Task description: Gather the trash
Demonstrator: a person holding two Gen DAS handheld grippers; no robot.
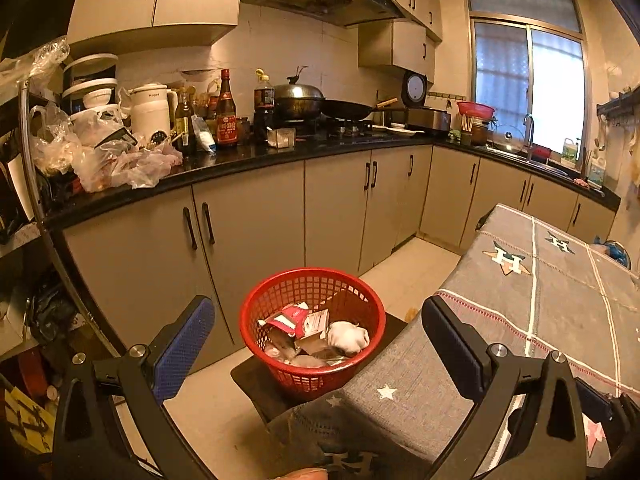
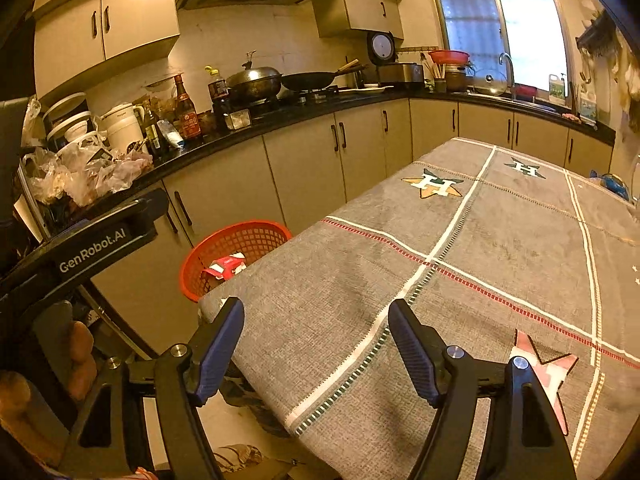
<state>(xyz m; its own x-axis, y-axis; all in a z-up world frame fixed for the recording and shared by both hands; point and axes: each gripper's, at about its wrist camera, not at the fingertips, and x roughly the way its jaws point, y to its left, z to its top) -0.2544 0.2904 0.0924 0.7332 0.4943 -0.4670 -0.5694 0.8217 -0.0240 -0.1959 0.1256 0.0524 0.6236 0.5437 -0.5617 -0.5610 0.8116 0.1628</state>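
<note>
- Two grippers in view, both empty; left gripper spread wide, nothing between its blue and black pads, pointing down toward a red basket; right gripper also parted, blue pads well apart, only grey cloth showing in the gap, no trash clamped.
- Red basket standing on a dark low stand, just beside the near left corner of the table; partly hidden behind the table edge in the right wrist view.
- Trash lying inside the basket: a red-and-white wrapper, a crumpled white wad to its right, pale packets underneath, too jumbled to tell apart.
- Table covered with a grey cloth crossed by white and red stripes, patched with star emblems; a blue object at the far right edge, too small to identify.
- Far side: black counter over beige cabinets, curving right toward a sink and window.
- On the counter, far left: loose plastic bags, a white kettle, dark sauce bottles; further right, a lidded wok and a black pan on the stove.
- Fingers of a hand visible at the near left of the right wrist view, wrapped on the other tool's handle.
</note>
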